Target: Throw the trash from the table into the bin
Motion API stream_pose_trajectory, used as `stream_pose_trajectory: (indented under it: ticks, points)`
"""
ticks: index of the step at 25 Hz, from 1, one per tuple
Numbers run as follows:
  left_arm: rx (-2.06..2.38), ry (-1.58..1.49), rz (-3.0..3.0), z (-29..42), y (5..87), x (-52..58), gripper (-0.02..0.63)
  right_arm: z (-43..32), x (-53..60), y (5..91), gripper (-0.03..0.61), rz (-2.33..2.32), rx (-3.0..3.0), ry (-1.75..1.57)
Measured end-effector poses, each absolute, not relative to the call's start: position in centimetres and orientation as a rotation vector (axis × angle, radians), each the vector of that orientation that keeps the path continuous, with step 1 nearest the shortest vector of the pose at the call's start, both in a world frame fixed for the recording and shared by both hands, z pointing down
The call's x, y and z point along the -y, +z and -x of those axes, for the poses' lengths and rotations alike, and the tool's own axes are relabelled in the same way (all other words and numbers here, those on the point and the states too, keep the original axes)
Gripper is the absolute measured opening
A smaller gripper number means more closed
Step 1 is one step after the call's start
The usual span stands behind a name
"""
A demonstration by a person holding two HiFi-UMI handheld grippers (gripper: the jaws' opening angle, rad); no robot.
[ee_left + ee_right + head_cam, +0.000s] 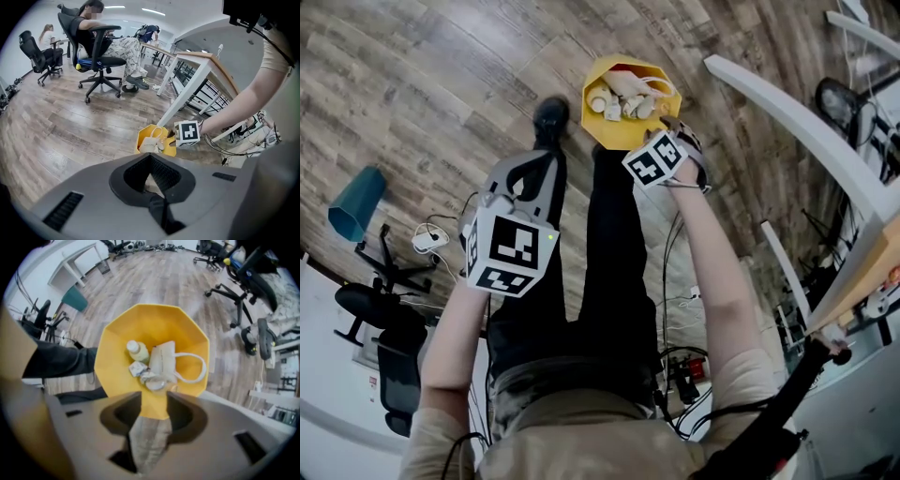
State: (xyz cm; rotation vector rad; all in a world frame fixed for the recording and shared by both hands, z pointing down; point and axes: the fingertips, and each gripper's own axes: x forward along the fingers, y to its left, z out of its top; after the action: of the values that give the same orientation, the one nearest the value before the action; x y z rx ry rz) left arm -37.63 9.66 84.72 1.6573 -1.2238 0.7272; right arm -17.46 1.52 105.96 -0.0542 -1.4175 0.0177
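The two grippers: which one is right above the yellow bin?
The right gripper: it points down into the yellow bin with its jaws apart and empty. The left gripper is shut and held off to one side of the bin.

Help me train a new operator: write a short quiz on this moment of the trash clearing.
1. True or false: the right gripper has its jaws shut on a piece of trash.
2. Where does the yellow many-sided plastic bin stand? A. on the wooden plank floor; B. on a white table; C. on an office chair seat.
3. Fill in: the jaws of the left gripper are ____.
Key: 1 false, the jaws stand apart and empty above the bin; 2 A; 3 shut.
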Motion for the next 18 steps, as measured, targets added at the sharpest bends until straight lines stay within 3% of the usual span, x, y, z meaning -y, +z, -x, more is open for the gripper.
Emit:
stream_pose_trajectory:
  ticks: [12, 14, 18]
  points:
    - [1.289, 0.704, -1.693, 38.9, 82.4, -7.3, 0.020, 22.9, -2.1, 98.5, 0.141, -0.198, 1.550, 0.690]
    - [1.295, 0.703, -1.691, 39.3, 82.1, -7.3, 0.020, 23.5, -1.7, 97.5, 0.005, -0.236, 1.565, 0.700]
    - [1.320, 0.704, -1.696, 40.1, 81.1, -6.9, 0.020, 24.7, -1.4, 95.7, 0.005, -0.246, 1.602, 0.733]
